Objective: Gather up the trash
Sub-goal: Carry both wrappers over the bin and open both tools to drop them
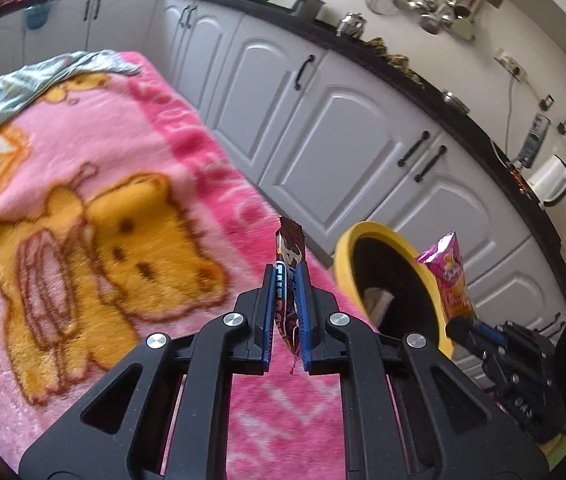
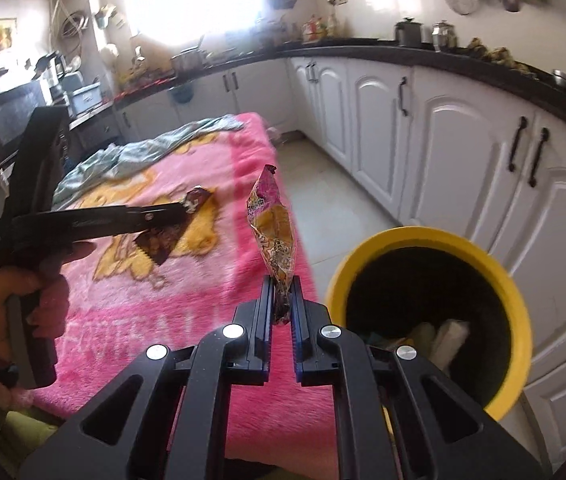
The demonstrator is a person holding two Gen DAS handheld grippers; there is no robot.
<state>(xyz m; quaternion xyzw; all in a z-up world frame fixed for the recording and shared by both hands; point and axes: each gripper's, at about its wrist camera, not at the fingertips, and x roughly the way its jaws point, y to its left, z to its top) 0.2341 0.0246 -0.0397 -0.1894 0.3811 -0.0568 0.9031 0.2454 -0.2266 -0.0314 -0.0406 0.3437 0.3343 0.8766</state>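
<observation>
Both claws clenched on trash above the pink blanket (image 2: 203, 300): left claw (image 1: 287, 316) grips a chocolate wrapper (image 1: 289, 248), right claw (image 2: 281, 312) a snack packet (image 2: 273, 232); yellow-rimmed bin (image 2: 519, 300) lies just right, nearer the right claw.

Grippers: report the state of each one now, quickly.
Left gripper: shut on the brown chocolate wrapper.
Right gripper: shut on the pink snack packet, beside the yellow bin.
</observation>
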